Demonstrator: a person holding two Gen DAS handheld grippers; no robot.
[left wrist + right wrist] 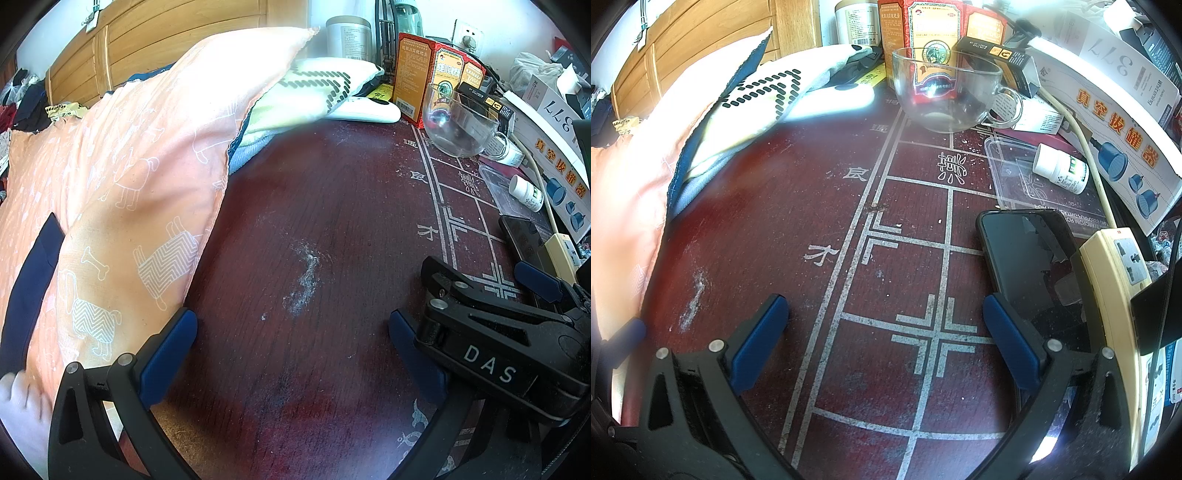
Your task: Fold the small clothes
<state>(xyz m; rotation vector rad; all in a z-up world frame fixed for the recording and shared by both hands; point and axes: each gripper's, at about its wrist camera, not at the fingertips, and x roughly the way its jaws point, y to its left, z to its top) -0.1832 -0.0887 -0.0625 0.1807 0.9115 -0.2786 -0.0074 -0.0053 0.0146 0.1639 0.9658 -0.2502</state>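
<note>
A peach garment (122,177) printed with white dogs and bones lies in a heap along the left of the dark red table (303,206); it also shows at the left edge (624,206) in the right wrist view. A pale green and white cloth with black dashes (314,88) lies behind it, also seen as the dashed cloth (764,96). My left gripper (291,332) is open over bare table, its left finger beside the peach garment's edge. My right gripper (886,328) is open above the table's white line pattern, and shows as a black gripper (491,325) at the right in the left wrist view.
A glass cup (945,92), red and orange boxes (923,44), a clear plastic lid (1027,177), a white pill bottle (1060,168), a black phone (1030,258) and a cream power strip (1115,273) crowd the table's right. A wooden headboard (147,48) stands behind.
</note>
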